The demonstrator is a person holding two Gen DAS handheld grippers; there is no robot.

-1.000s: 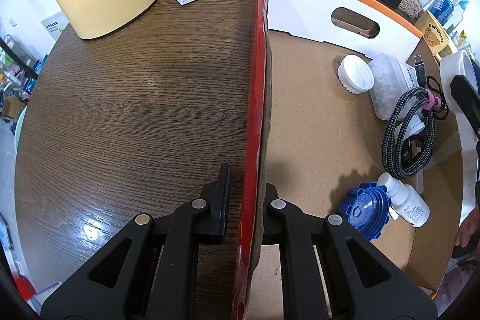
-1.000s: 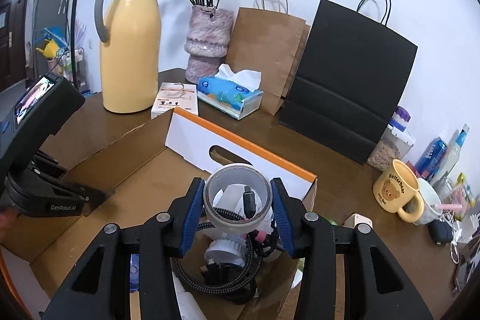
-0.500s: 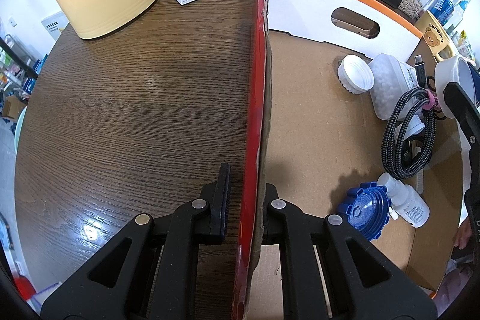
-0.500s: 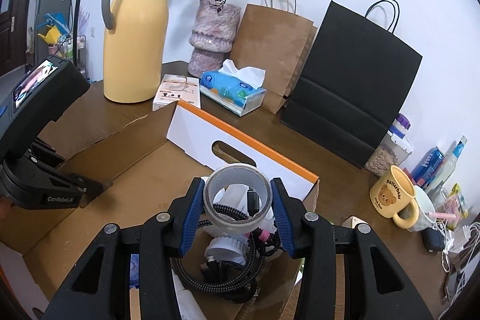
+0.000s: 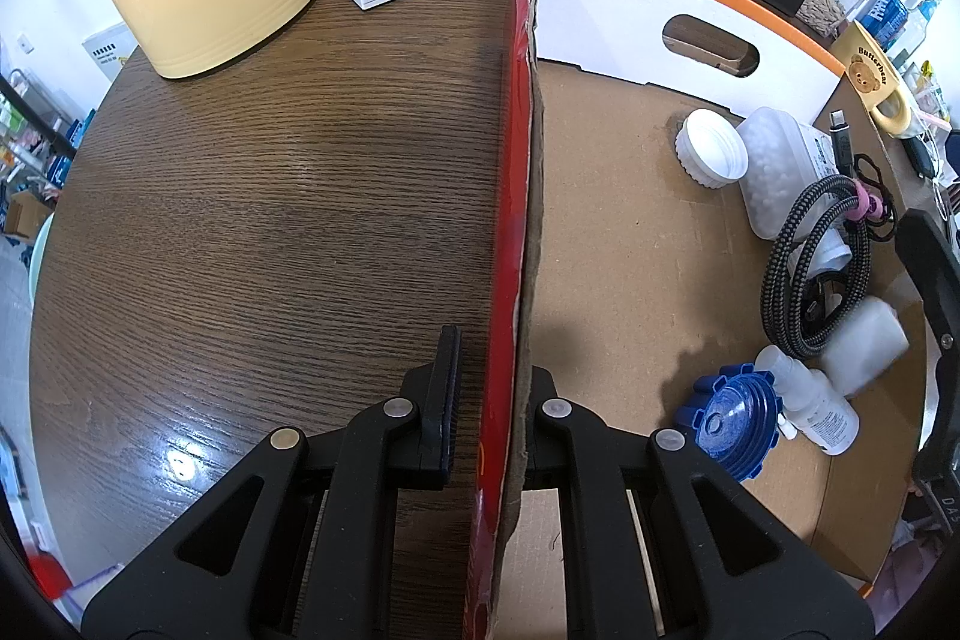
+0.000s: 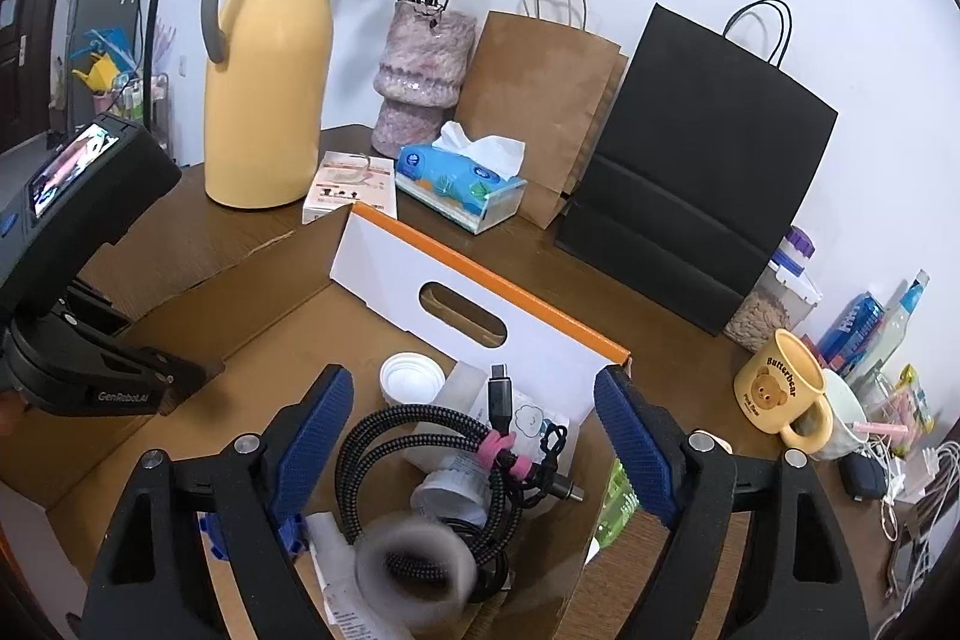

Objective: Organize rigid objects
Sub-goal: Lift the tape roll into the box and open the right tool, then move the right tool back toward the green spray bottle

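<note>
Directly below the right tool [image 6: 474,436], whose blue-padded fingers stand wide apart with nothing between them, a translucent roll of clear packing tape [image 6: 414,571] lies blurred among the things in the open brown cardboard box [image 6: 288,340]. It sits on or against the coiled black braided cable [image 6: 420,436], beside a small white spray bottle [image 6: 336,562], in the box corner nearest this tool. The roll's hollow core faces roughly up toward the camera, not along the fingers. The left tool [image 5: 486,400] is well apart from it, at the opposite wall: its fingers straddle the box's red-faced cardboard side [image 5: 516,220], one outside over the dark wood tabletop [image 5: 270,220], one inside, pressed close to the wall. I judge the right tool far better placed for whatever goes in next.
</note>
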